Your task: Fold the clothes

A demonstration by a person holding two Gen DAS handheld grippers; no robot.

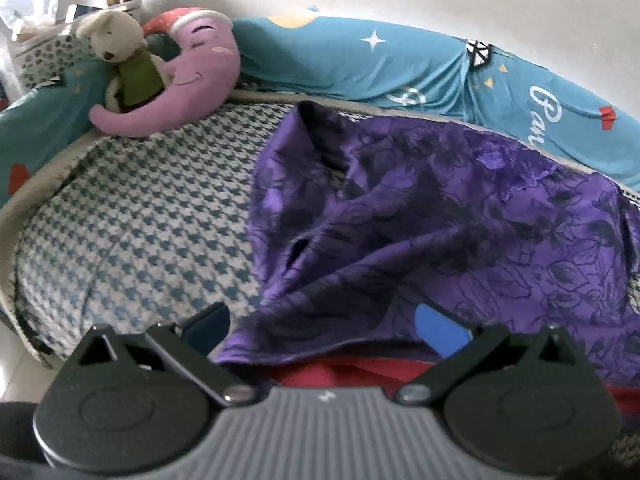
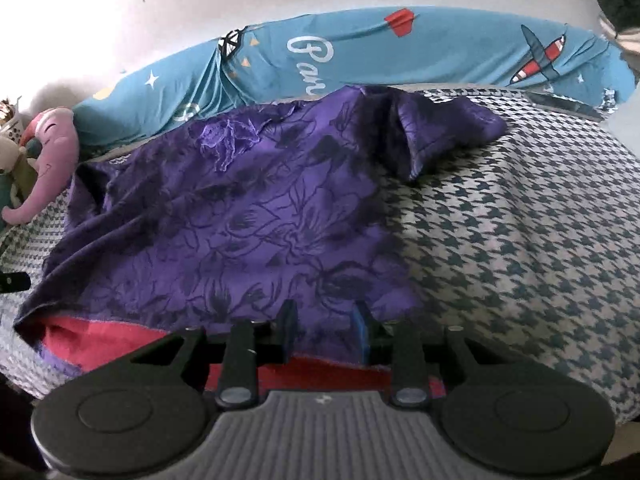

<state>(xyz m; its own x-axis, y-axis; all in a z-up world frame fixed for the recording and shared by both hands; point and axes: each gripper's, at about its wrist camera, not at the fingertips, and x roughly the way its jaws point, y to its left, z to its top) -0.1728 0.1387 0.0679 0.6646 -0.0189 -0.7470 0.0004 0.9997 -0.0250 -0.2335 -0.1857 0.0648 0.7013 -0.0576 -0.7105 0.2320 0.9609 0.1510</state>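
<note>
In the left wrist view, the left gripper (image 1: 324, 320) is seen at the lower centre with jaws spread wide, the near hem of the purple garment (image 1: 420, 216) lying between them, unpinched. In the right wrist view, the right gripper (image 2: 326, 330) stands narrowly parted at that hem, not clamped. The garment is spread, rumpled, across the houndstooth bed cover (image 2: 520, 240); folding seems barely begun.
</note>
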